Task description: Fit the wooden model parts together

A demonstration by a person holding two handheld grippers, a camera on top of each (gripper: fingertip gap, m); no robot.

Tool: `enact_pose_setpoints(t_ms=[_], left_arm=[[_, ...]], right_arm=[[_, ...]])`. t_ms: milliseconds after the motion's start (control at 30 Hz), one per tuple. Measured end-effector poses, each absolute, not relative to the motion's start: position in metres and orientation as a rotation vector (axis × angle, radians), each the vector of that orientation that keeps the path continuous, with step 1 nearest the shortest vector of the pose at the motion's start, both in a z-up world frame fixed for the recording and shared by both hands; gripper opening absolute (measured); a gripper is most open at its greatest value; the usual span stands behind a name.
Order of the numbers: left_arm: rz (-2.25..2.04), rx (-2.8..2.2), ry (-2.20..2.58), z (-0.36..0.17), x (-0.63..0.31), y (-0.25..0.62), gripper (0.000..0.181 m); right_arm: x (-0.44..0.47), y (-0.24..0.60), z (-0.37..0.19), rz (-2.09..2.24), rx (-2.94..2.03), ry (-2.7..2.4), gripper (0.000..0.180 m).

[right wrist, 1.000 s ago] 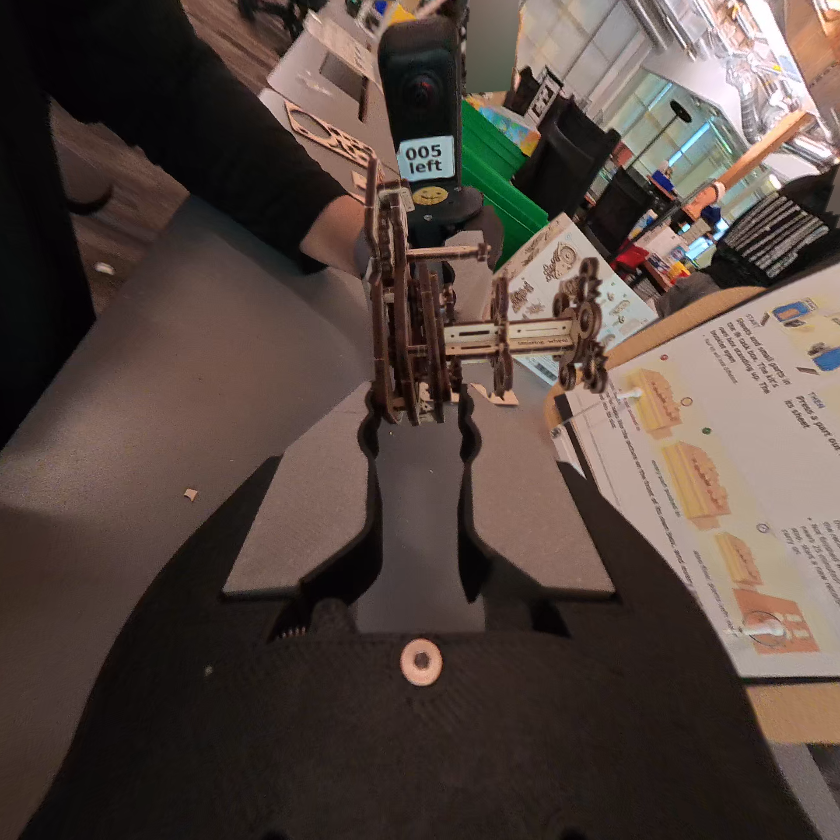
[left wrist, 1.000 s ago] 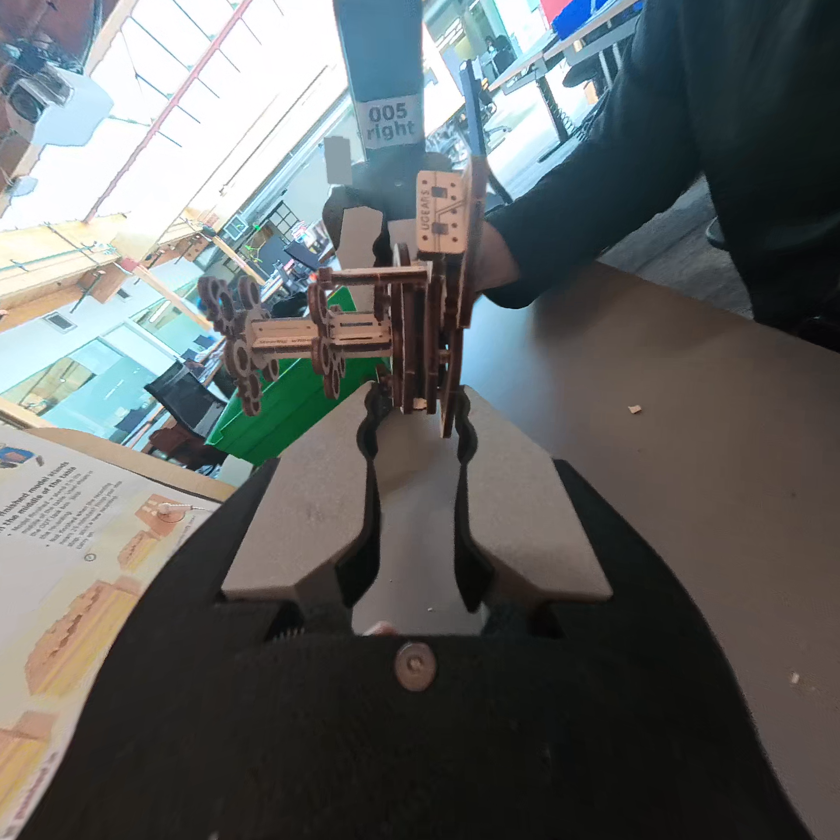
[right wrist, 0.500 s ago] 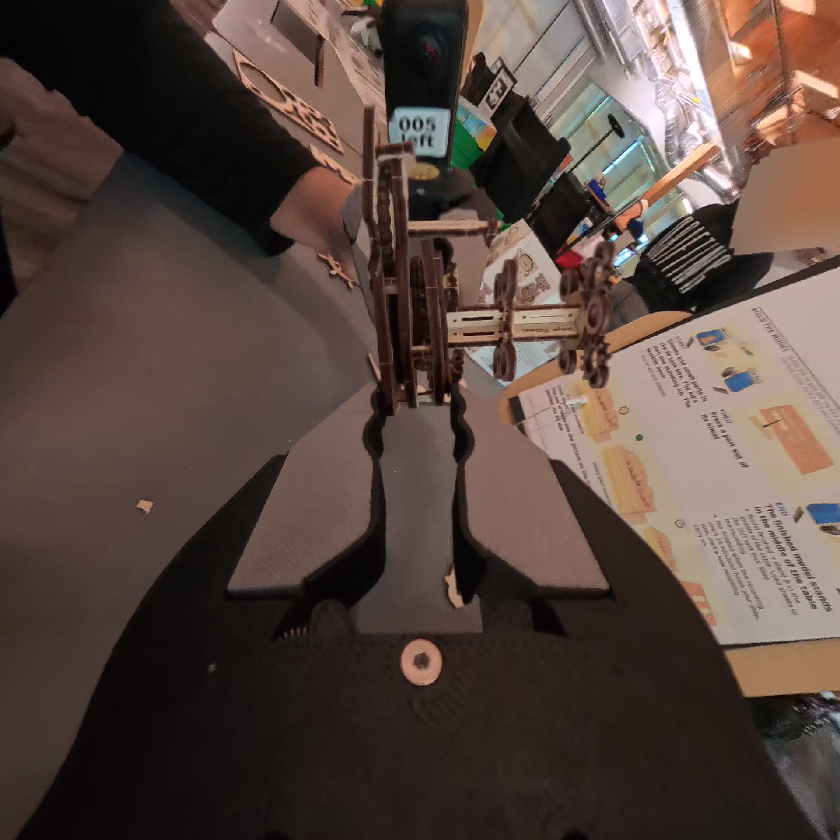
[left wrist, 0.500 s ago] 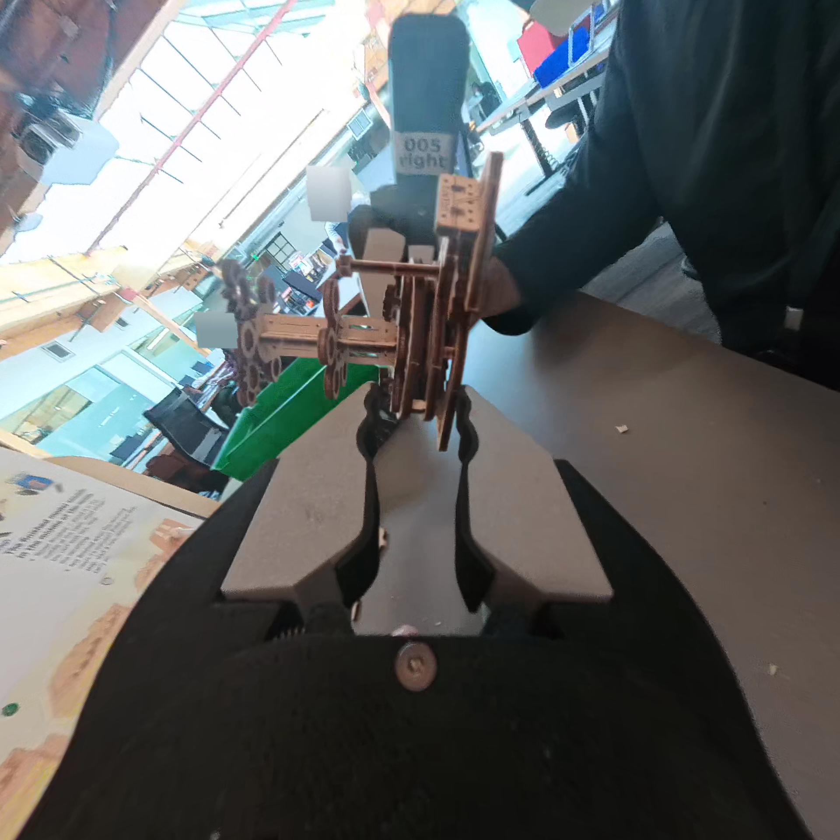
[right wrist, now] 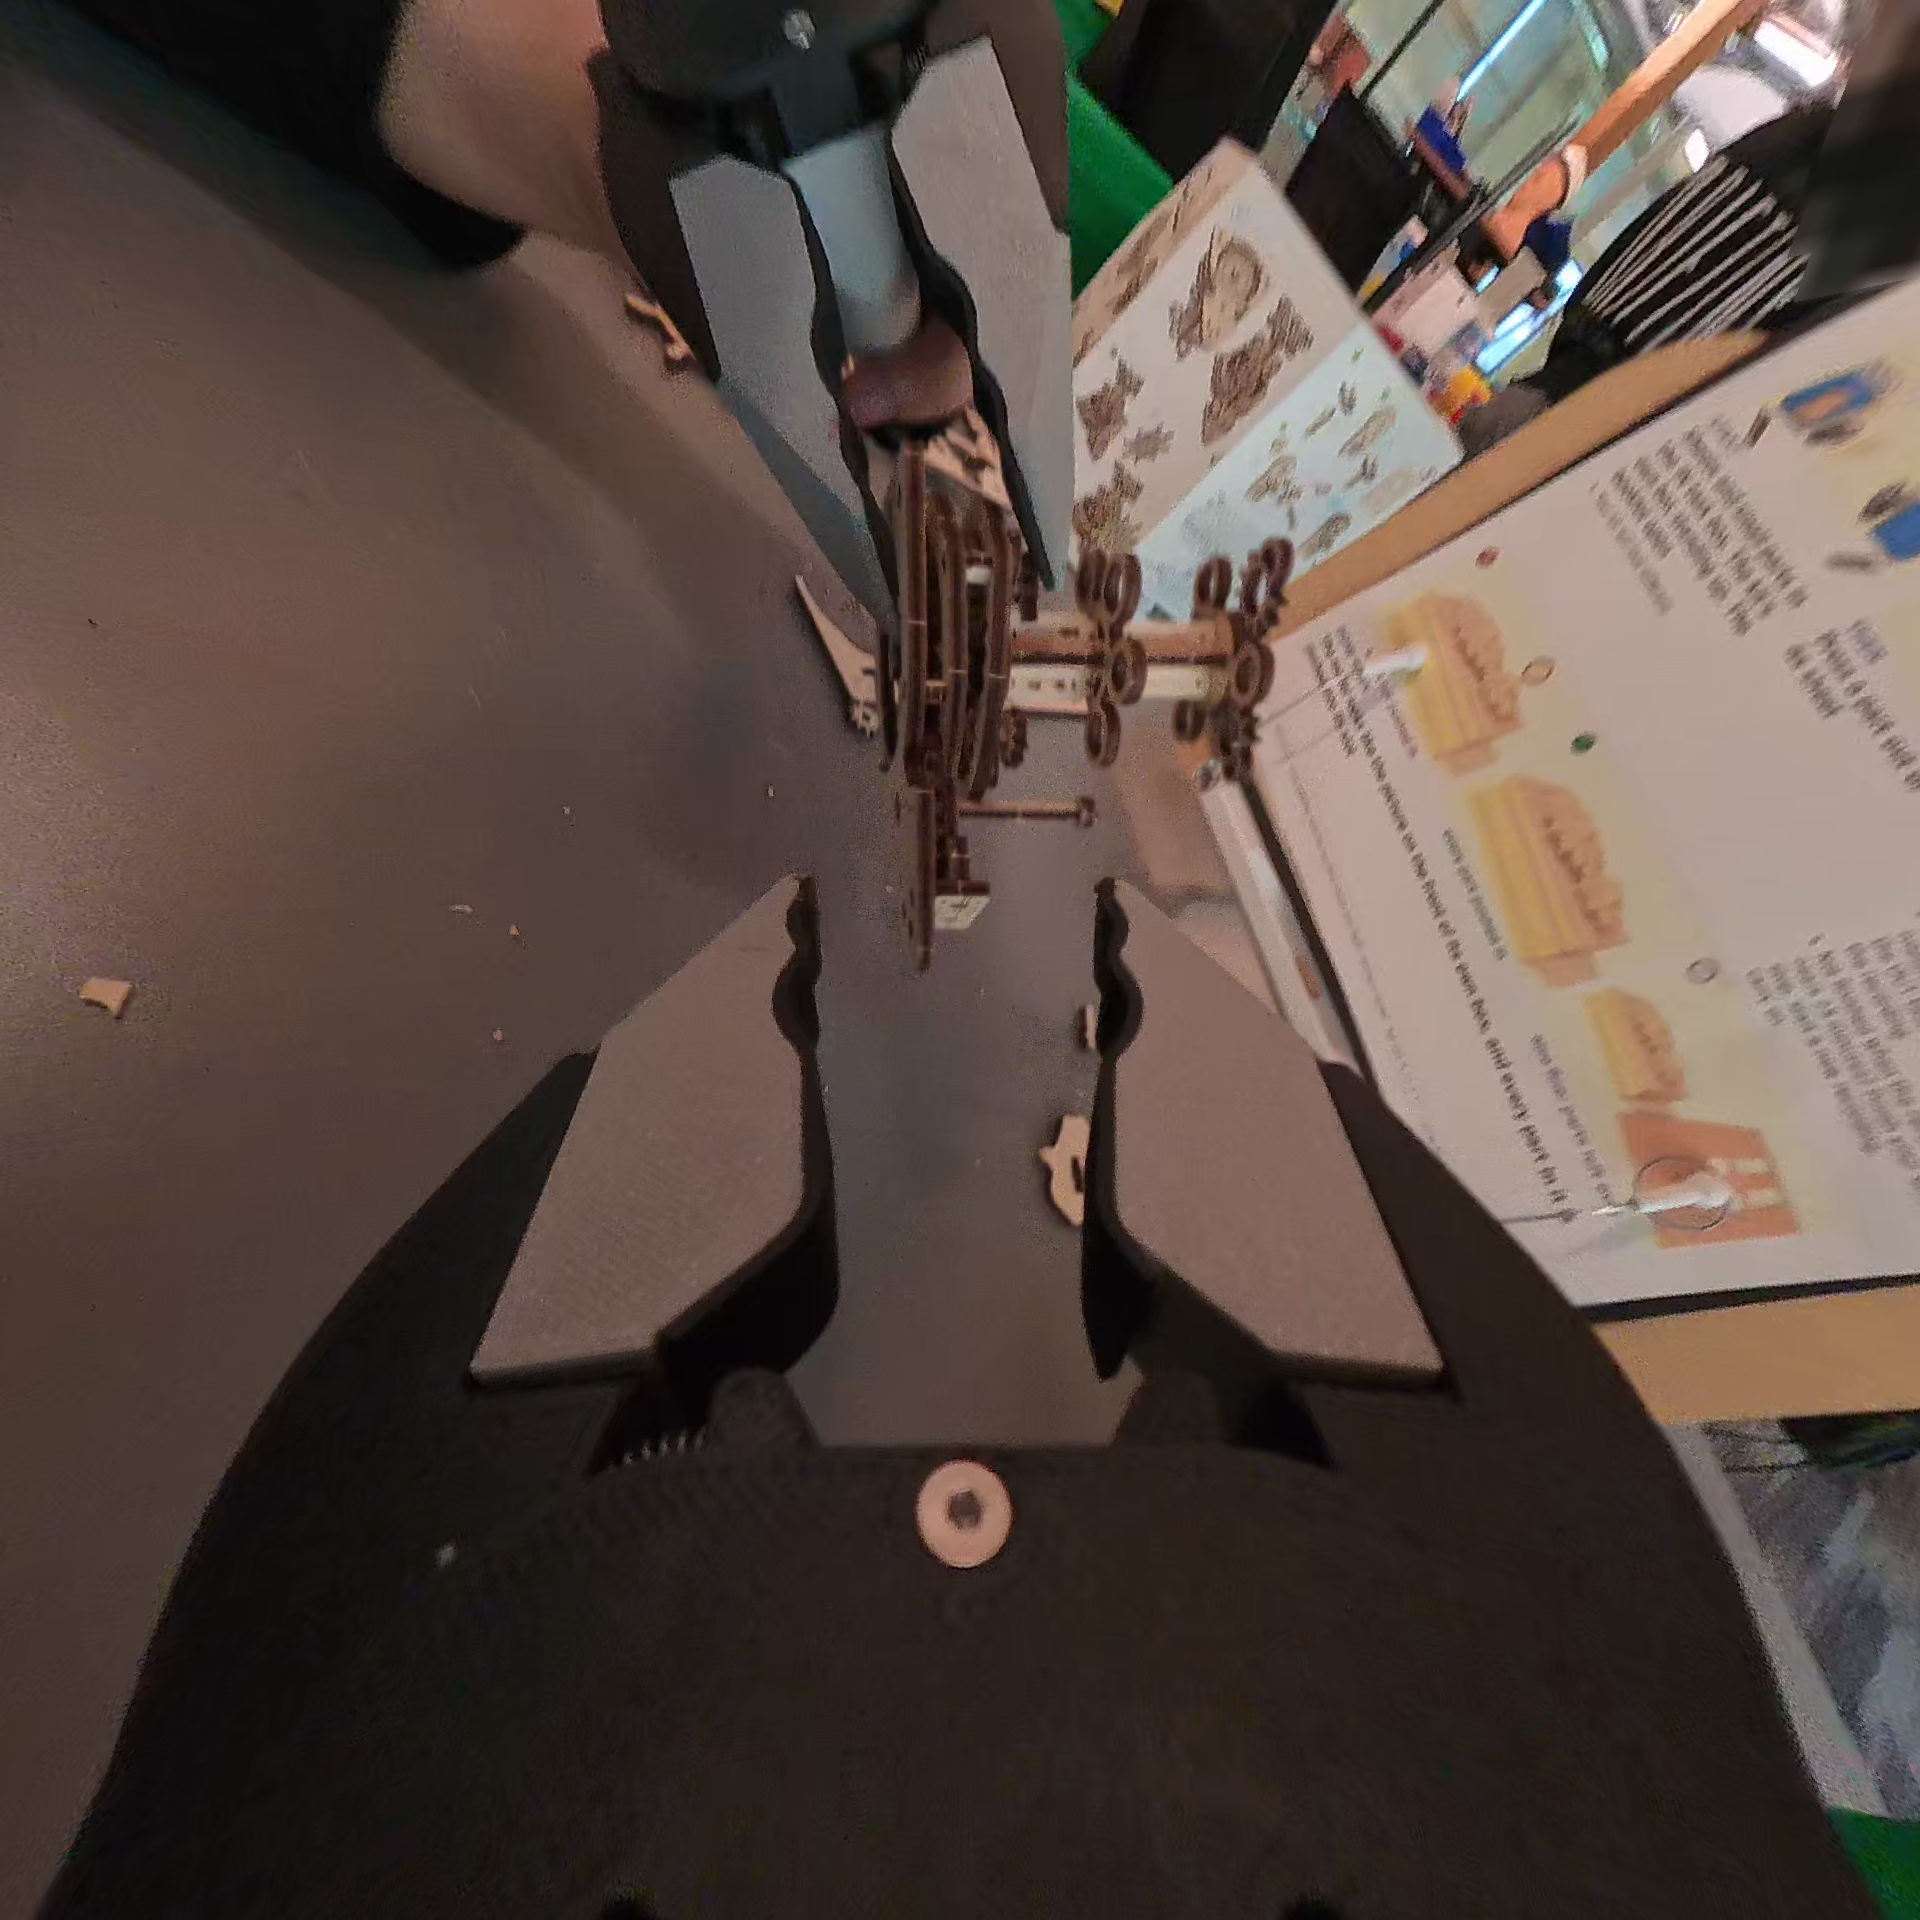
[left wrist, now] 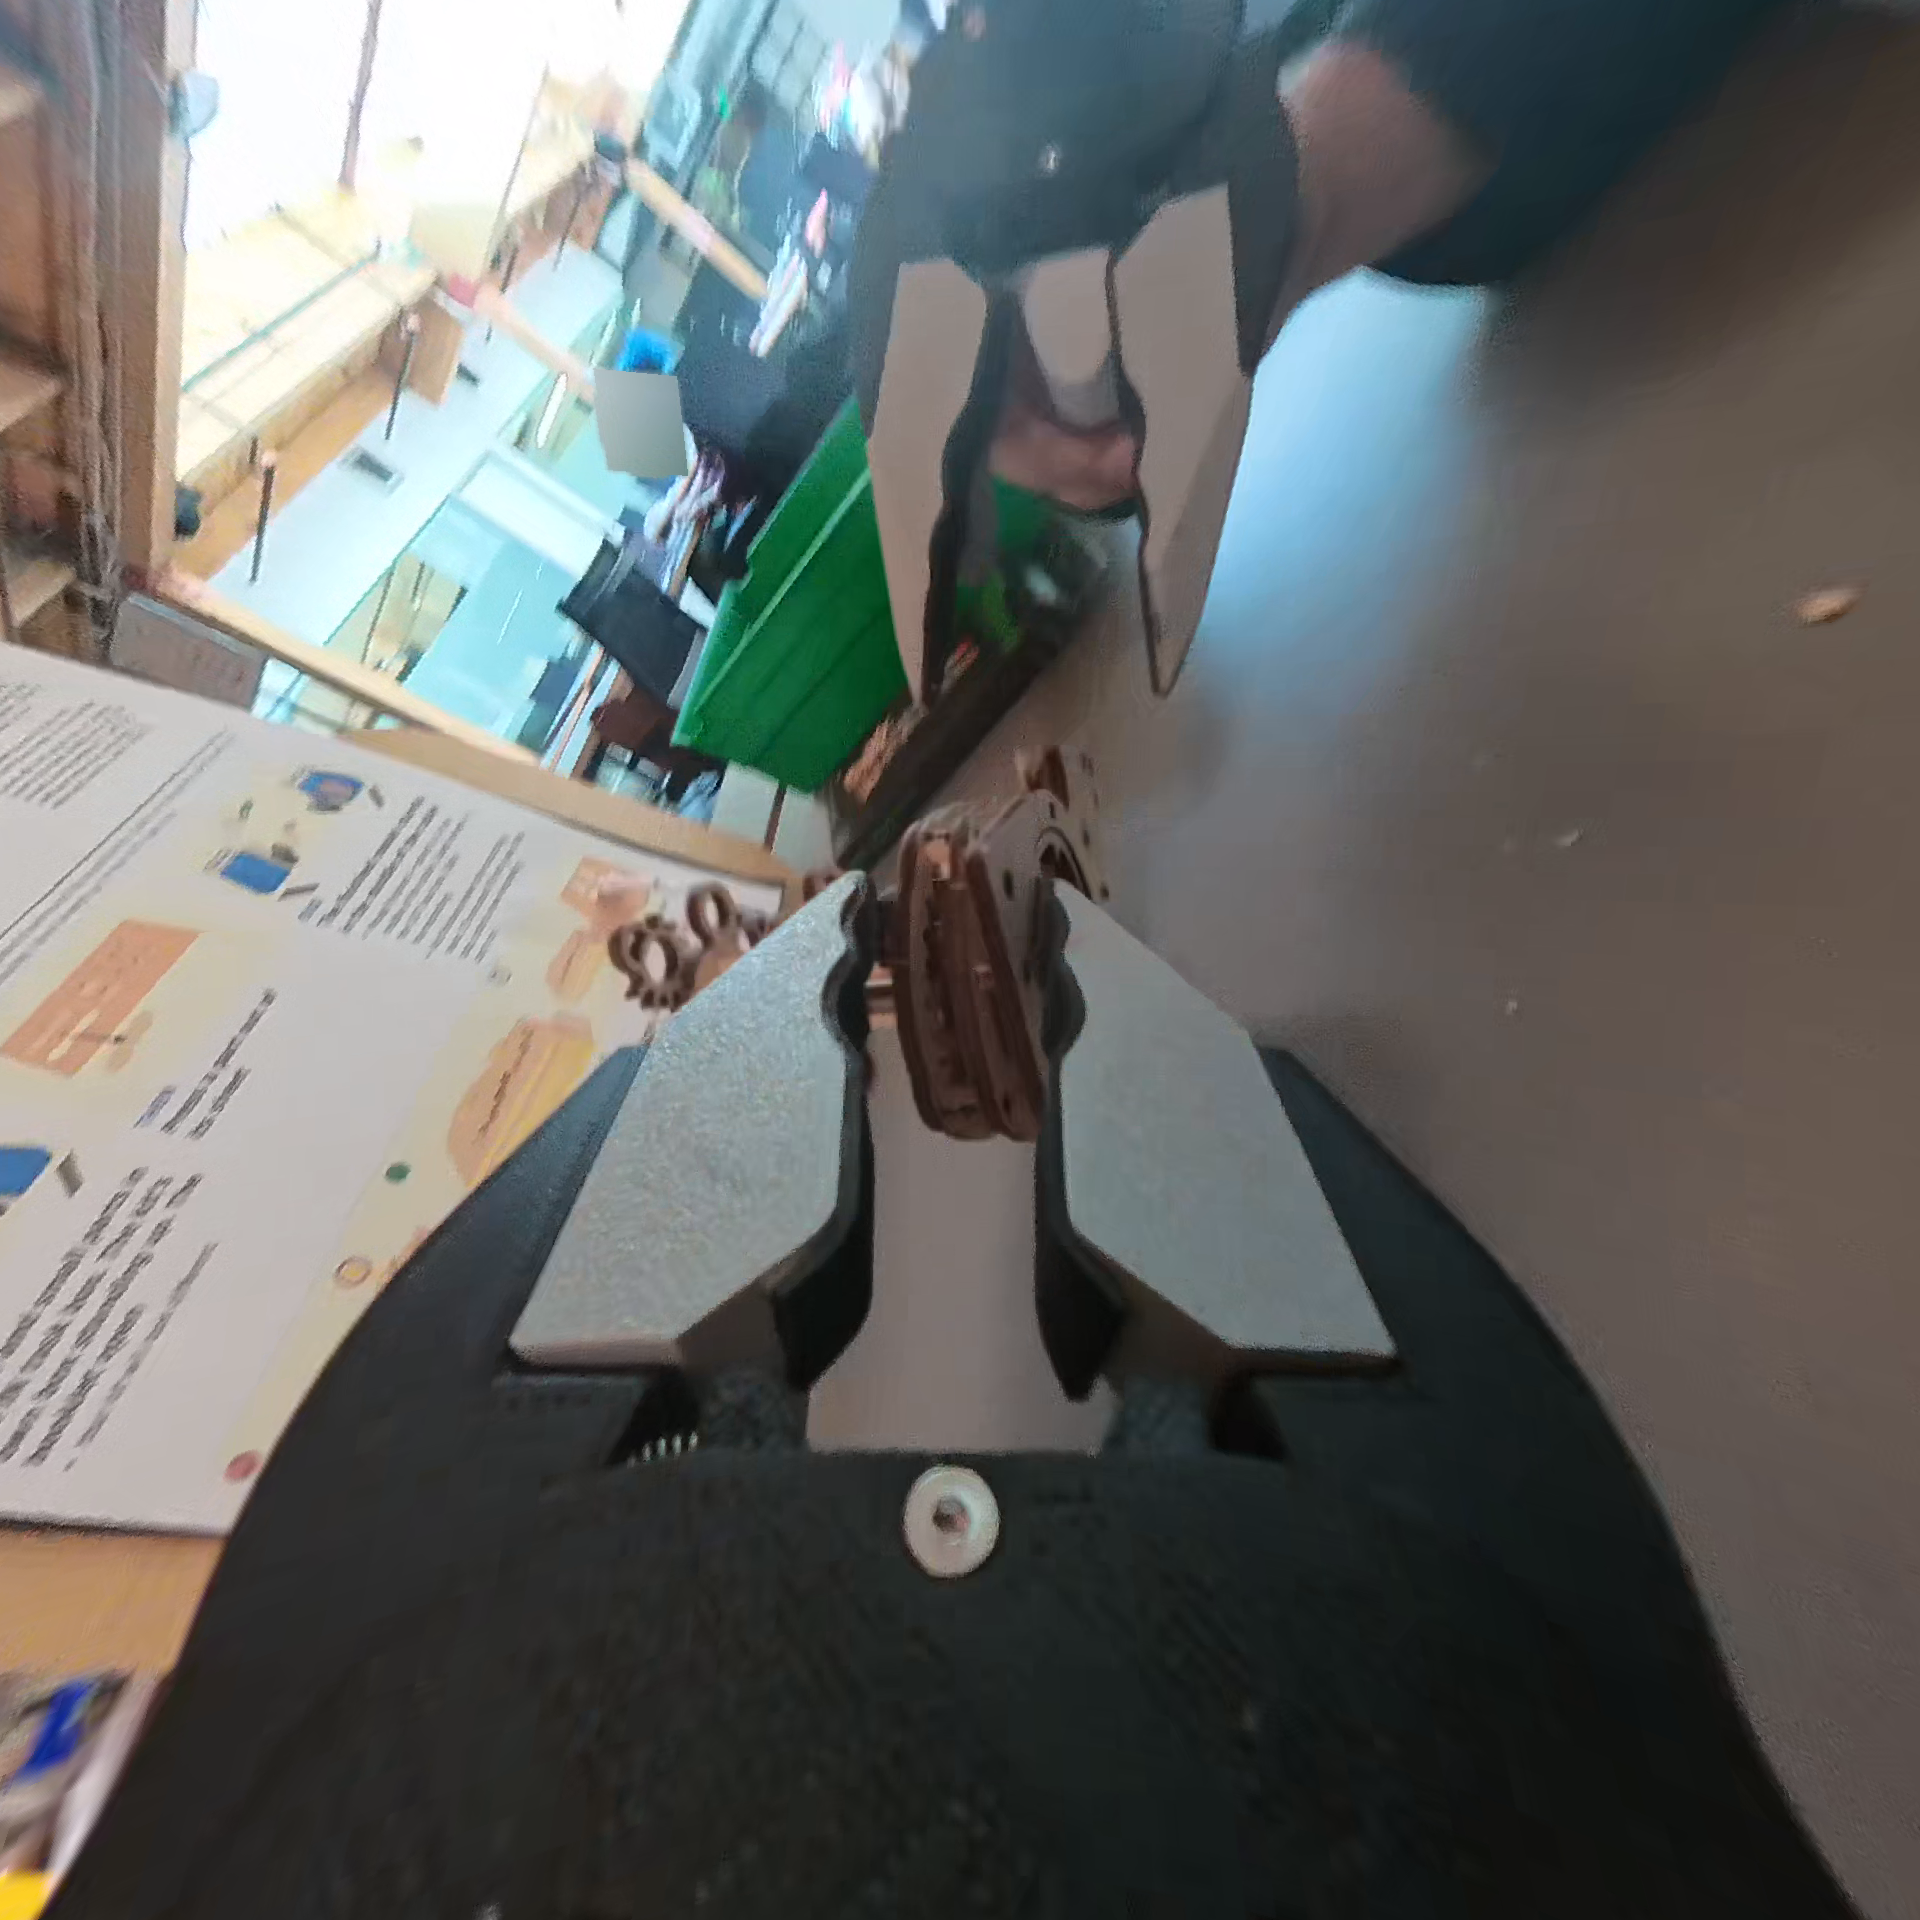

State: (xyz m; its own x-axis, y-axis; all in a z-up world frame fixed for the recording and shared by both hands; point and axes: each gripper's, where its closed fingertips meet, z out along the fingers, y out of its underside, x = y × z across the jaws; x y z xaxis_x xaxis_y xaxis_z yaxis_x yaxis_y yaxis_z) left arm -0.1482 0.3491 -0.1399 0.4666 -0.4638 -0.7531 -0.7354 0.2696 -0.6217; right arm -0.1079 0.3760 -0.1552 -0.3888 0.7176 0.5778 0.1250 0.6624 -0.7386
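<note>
The wooden model (left wrist: 966, 997) is a stack of dark brown gear discs with a side axle carrying flower-shaped wheels (right wrist: 1236, 665). My left gripper (left wrist: 961, 935) is shut on the disc stack and holds it low over the grey table (left wrist: 1558, 831). In the right wrist view the model (right wrist: 951, 644) lies just ahead of my right gripper (right wrist: 953, 904), which is open, empty and apart from it. The left gripper (right wrist: 961, 561) reaches in from above there. In the left wrist view the right gripper (left wrist: 1039, 665) hangs open beyond the model.
An illustrated instruction sheet (right wrist: 1610, 831) on a wooden board lies beside the model. A printed box (right wrist: 1226, 343) and a green bin (left wrist: 800, 623) stand behind. Wood scraps (right wrist: 104, 995) and a loose small part (right wrist: 1065, 1164) lie on the table. A person's hand and dark sleeve hold each gripper. The left gripper's tips are roughly 6 cm from the right gripper's.
Both grippers held the model up in the air. Now the right gripper has opened and drawn back, and the left gripper has tilted the model down toward the table.
</note>
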Motion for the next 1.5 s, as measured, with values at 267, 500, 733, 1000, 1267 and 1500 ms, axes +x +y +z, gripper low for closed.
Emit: enact_pose_setpoints(t_ms=[267,500,733,1000,1267,1500], left_arm=[[0.704,-1.478,1.370,-0.190,-0.167,0.361,0.027],[0.606,-1.647,1.336,-0.210,-0.167,0.346,0.055],[0.512,-1.675,1.416,-0.224,-0.149,0.315,0.042],[0.120,-1.633,1.191,-0.178,-0.147,0.253,0.045],[-0.432,-1.373,0.320,-0.027,-0.252,0.253,0.060],[-0.443,-1.782,0.653,-0.128,-0.228,0.269,0.056]], right_arm=[[-0.114,0.389,-0.197,0.745,-0.798,-2.019,0.046],[-0.113,0.394,-0.204,0.767,-0.858,-2.044,0.049],[-0.113,0.392,-0.206,0.816,-0.889,-2.058,0.049],[-0.113,0.409,-0.186,0.961,-1.020,-1.936,0.057],[-0.114,0.415,-0.099,1.478,-1.055,-1.518,0.071],[-0.113,0.395,-0.127,1.607,-1.162,-1.686,0.079]])
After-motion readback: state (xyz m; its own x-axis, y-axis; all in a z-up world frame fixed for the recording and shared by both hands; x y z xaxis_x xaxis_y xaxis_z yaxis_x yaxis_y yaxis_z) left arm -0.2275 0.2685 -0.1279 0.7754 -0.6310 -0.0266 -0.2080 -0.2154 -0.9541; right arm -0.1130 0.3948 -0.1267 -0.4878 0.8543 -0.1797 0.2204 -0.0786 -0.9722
